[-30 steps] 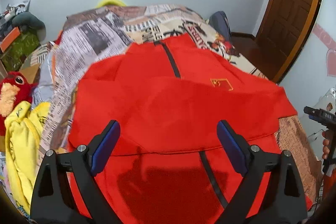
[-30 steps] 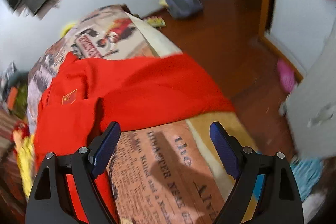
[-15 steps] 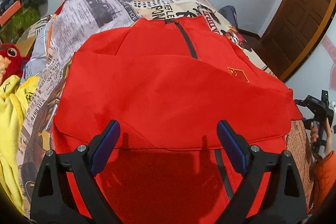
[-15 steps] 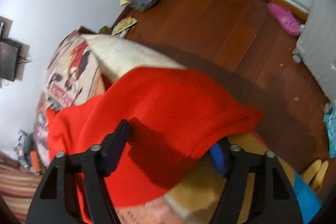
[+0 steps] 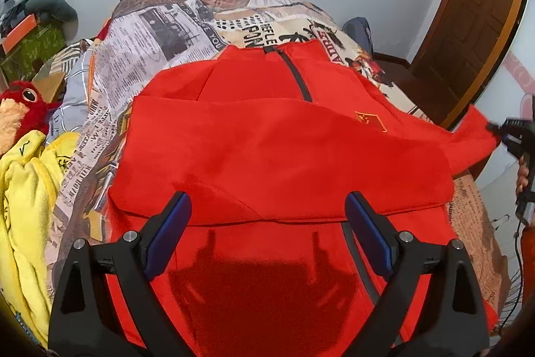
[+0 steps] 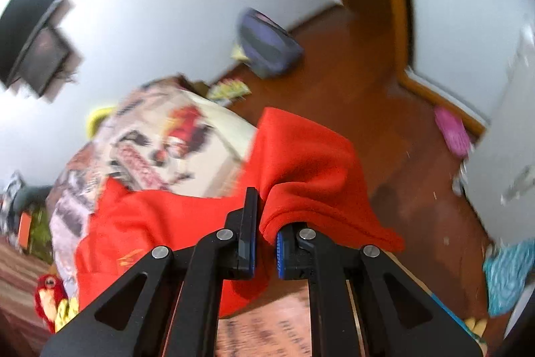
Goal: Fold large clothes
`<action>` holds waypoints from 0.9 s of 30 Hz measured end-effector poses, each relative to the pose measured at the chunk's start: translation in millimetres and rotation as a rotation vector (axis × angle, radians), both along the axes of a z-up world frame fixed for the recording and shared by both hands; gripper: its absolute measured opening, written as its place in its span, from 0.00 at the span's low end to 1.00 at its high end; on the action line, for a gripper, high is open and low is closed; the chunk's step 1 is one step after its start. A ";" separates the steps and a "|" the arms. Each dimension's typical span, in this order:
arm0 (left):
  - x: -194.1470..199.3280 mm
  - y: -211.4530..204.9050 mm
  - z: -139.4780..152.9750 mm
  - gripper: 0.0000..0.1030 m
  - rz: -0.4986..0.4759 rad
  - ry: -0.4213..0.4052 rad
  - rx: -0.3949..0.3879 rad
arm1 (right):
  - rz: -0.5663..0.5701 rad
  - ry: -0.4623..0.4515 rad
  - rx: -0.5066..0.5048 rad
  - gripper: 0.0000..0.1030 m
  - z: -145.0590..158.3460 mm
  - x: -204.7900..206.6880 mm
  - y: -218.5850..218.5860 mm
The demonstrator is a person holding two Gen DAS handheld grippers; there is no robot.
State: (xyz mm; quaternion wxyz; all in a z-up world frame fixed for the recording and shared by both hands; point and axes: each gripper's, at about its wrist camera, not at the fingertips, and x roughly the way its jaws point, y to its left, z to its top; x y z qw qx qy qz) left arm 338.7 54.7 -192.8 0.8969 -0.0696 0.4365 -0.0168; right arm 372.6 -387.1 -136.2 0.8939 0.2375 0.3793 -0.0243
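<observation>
Step in hand, by judgement: second sleeve fold. Red jacket [image 5: 287,156] spread front-up on the bed [image 5: 174,32], zip toward the far wall, one sleeve already laid flat across the chest. Other sleeve [image 6: 301,163] pinched near its end in the right gripper [image 6: 264,243]; jaws closed on the cloth, a fold of red fabric bunched between the blue pads and draped over the right-hand finger. Same sleeve seen from the left wrist view drawn out taut past the bed's right edge, clear of the mattress.

Left gripper [image 5: 267,233] hovering over the lower front of the jacket, jaws wide apart, nothing between them, no contact with the cloth evident; shadow of its fingers cast on the hem area.

Next move, by judgement: sleeve to be carried inward across the chest and laid over the folded one, without dragging the body of the jacket sideways. Steadying of the lower front by the left gripper likely useful. Right wrist view blurred; exact grip depth not clear.
</observation>
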 end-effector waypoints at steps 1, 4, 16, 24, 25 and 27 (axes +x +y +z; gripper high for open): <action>-3.9 2.1 2.9 0.91 -0.001 -0.008 -0.005 | 0.023 -0.026 -0.007 0.08 9.8 0.6 11.5; -12.8 5.9 9.2 0.91 -0.009 -0.023 0.002 | 0.123 -0.103 -0.003 0.07 36.2 -5.1 42.8; -27.3 14.7 10.6 0.91 -0.018 -0.030 0.054 | 0.540 0.001 -0.089 0.07 0.3 -15.3 189.9; -30.8 7.8 5.4 0.91 -0.034 -0.010 0.074 | 0.641 0.271 -0.112 0.10 -82.3 -14.0 227.7; -31.2 6.7 5.4 0.91 -0.036 -0.009 0.079 | 0.657 0.301 -0.119 0.11 -83.0 -18.5 229.3; -32.6 3.3 5.4 0.91 -0.046 -0.009 0.086 | 0.699 0.342 -0.113 0.19 -86.3 -23.8 226.0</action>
